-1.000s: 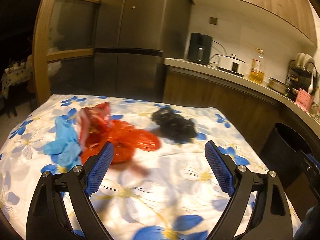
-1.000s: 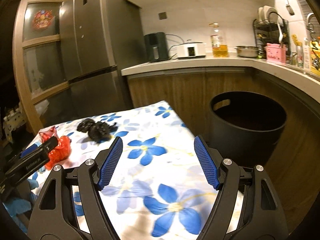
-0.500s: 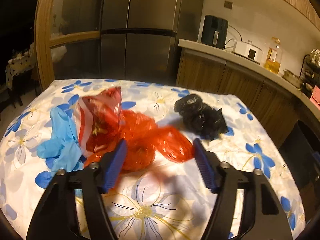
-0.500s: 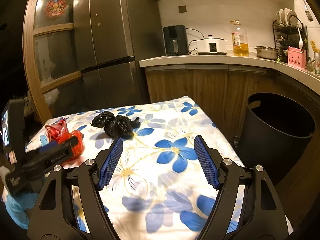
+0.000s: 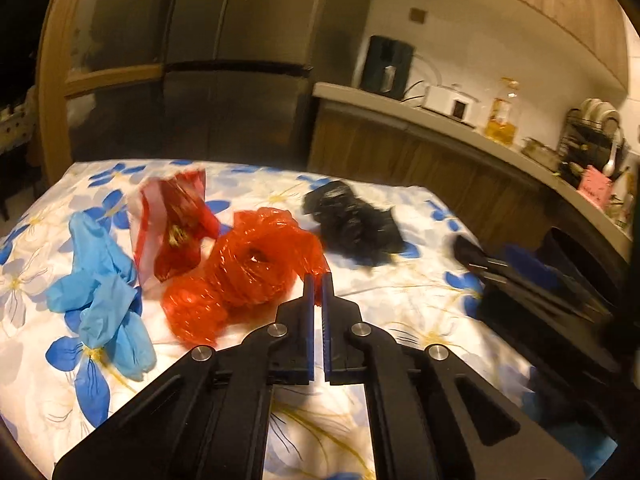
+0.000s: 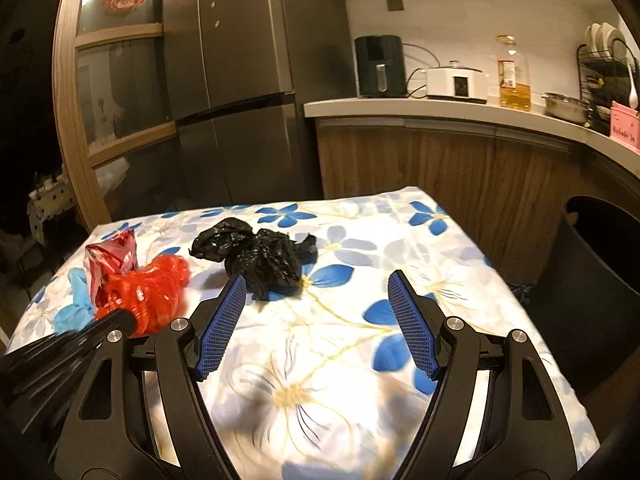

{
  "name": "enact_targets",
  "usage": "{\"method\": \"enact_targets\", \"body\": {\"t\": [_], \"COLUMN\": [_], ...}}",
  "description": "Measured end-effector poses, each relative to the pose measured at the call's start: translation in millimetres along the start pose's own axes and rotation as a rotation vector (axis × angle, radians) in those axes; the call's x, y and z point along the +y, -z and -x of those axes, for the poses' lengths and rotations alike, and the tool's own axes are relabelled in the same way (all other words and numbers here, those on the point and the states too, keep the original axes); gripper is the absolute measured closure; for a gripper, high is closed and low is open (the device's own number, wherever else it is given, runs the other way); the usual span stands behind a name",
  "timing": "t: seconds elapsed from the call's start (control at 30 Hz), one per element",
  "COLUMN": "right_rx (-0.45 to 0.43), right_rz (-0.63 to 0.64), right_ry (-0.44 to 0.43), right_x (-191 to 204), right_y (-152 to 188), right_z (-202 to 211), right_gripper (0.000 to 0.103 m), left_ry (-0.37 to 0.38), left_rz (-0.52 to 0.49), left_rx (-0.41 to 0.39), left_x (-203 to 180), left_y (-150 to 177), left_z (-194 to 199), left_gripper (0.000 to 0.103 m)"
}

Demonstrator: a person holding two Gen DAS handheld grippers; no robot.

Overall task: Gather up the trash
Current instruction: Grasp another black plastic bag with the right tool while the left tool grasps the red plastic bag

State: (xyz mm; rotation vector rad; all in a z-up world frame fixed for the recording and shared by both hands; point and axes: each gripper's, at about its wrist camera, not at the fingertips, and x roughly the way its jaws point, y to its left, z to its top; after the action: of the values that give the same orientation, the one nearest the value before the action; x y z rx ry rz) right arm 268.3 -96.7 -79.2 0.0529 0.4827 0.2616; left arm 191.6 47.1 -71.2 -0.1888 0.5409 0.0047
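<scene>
So the left gripper (image 5: 317,280) has its jaws squeezed down to a narrow slit, and a bit of the crumpled red plastic bag (image 5: 248,276) looks pinched right at the tips, with the rest of the bag bunched up just left of them on the table (image 5: 400,304), which has a white cloth with blue flowers over it. Touching the red bag on its far left side is a red and white wrapper (image 5: 172,220), and beside that lie a couple of blue gloves (image 5: 104,280). The black plastic bag (image 6: 256,256) sits by itself a little further back toward the middle. The right gripper (image 6: 316,320) hangs over the cloth with its jaws wide and nothing between them, pointing at the black bag but still short of it. The black bin (image 6: 592,272) stands on the floor off the table's right edge.
</scene>
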Motion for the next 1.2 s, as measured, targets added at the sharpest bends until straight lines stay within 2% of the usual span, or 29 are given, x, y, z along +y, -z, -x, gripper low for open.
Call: {"method": "enact_targets", "body": {"t": [0.13,0.4,0.47,0.6,0.83,1.2], "right_rx": [0.032,0.097,0.118,0.132,0.063,-0.008], "right_rz": [0.025,0.092,0.092,0.085,0.097,0.050], "right_ry": [-0.020,-0.055,-0.060,-0.077,-0.067,-0.032], "right_x": [13,41,42,40,35,0], "right_y": [-5,-7,-6,-4,-8,-15], "right_z": [-28,-67,-73,-76,-49,18], "right_gripper": [0.036,0.063,0.077,0.098,0.102,0.102], "left_ry": [0.021,0.038,0.041,0.045,0.049,0.074], "left_rz": [0.015,0.030,0.033,0.038,0.034,-0.001], "left_rx": [-0.024,-0.028,-0.021,-0.007,-0.020,-0.043], "left_x": [3,9,9,10,9,-20], "left_y": [1,0,1,1,-2,-6], "left_z": [10,11,9,5,12,28], "left_gripper": [0.101,0.101,0.101,0.101,0.101,0.101]}}
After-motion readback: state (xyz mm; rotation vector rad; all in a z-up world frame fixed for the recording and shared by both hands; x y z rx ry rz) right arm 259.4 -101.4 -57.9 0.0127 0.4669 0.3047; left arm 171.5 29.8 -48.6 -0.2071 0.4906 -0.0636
